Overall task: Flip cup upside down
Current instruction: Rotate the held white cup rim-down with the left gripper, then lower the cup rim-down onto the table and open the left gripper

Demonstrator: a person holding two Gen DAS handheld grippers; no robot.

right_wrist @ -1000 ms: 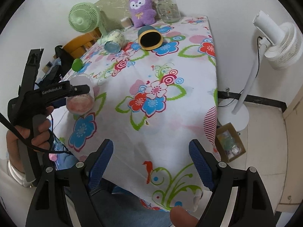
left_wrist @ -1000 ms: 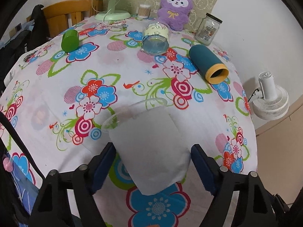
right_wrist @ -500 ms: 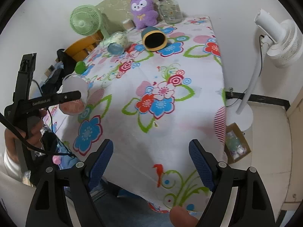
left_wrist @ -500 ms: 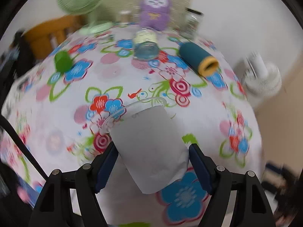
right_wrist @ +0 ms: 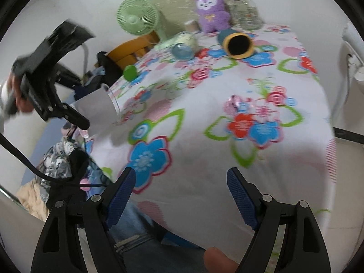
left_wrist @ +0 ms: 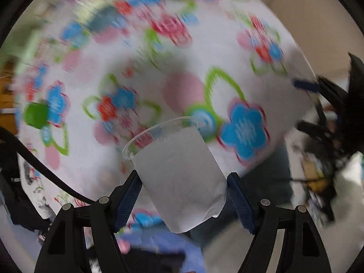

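Observation:
My left gripper (left_wrist: 183, 182) is shut on a frosted clear plastic cup (left_wrist: 177, 170), its blue pads pressed on both sides of the cup's lower body. The cup's open rim points away from the camera, over the flowered tablecloth (left_wrist: 159, 68). In the right wrist view the cup (right_wrist: 97, 107) lies tilted on its side in the air at the table's left edge, mouth toward the table, held by the left gripper (right_wrist: 75, 118). My right gripper (right_wrist: 179, 182) is open and empty above the table's near edge.
On the flowered table (right_wrist: 227, 104) lie a teal tube with a yellow rim (right_wrist: 236, 43), a glass jar on its side (right_wrist: 184, 47) and a green cup (right_wrist: 129, 72). A green fan (right_wrist: 136, 18), a purple plush (right_wrist: 211, 11) and a glass jar (right_wrist: 248, 13) stand at the back.
My left gripper has swung and rotated fast with the cup; its view now blurs and points down at the table. In the right wrist view the cup has tipped from upright to lying sideways.

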